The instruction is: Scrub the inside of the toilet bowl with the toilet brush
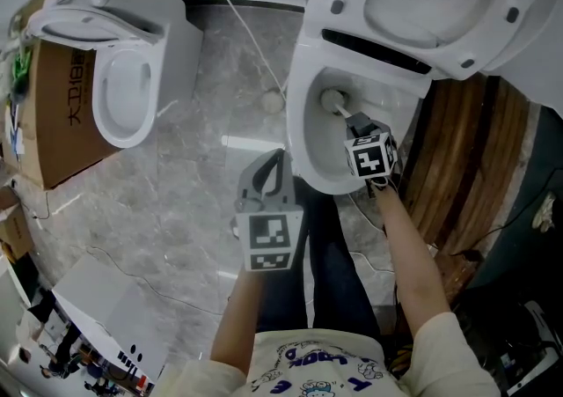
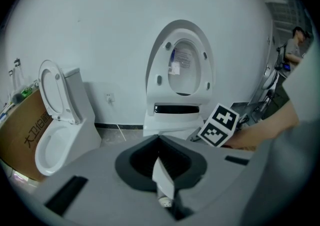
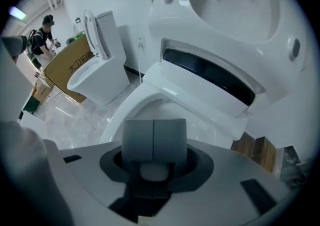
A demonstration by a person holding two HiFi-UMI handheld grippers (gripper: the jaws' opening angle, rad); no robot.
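**Brush in the bowl, scrubbing step**

The right gripper (image 1: 359,128), centre right of the head view, has its jaws clamped on the brush (image 1: 333,101) handle. The round white head sits low in the bowl (image 1: 299,122), upper middle. I think it is best to press it on the wall and sweep in circles under the rim. The left gripper (image 1: 269,177), lower centre, is closed on nothing

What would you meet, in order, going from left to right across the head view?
cardboard box → second toilet → left gripper → toilet brush → right gripper → wooden boards
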